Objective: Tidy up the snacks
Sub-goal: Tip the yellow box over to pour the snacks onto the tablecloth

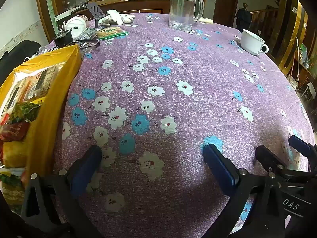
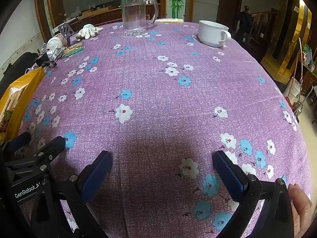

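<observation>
Yellow bag stands open at the left edge of the surface; inside are crumpled snack packets in red, green and yellow, plus a printed carton whose label is too small to read. A further green-trimmed biscuit packet lies apart at the far left, beside a white tub, a glove and a slotted spatula.

Purple flowered cloth is bare across the middle. Glass mug and white cup sit near the far edge.

Left tongs spread wide, nothing between. Right tongs likewise spread, empty, just beside the left pair. A hand grips the right handle.

Readable: "DAS" on the right pair, "GenRobot.AI" on the left pair.
</observation>
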{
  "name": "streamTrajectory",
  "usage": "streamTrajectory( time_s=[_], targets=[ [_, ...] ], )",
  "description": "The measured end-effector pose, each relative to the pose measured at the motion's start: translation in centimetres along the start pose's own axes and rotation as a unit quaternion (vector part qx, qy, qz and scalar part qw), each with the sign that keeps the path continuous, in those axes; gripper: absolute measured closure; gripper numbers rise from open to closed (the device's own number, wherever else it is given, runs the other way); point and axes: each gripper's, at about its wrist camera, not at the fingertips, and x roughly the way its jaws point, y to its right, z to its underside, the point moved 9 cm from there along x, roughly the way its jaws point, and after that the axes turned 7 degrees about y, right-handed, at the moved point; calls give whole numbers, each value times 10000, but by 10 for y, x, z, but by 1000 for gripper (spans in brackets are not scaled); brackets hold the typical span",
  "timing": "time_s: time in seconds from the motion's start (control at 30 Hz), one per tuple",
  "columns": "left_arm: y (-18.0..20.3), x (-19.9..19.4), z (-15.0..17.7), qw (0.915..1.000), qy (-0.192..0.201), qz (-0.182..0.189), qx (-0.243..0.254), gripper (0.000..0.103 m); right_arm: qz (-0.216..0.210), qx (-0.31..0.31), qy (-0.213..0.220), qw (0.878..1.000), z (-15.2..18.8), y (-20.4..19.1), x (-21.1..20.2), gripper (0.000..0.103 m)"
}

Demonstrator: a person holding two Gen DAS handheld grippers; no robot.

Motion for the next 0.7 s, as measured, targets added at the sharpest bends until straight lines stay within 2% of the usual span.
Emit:
streamTrajectory(
  time_s=[0.7],
  targets=[
    [0, 0, 0, 10000, 24, 5, -3, 0, -3, 3, 22, 10000, -1, 0, 1, 0]
  ],
)
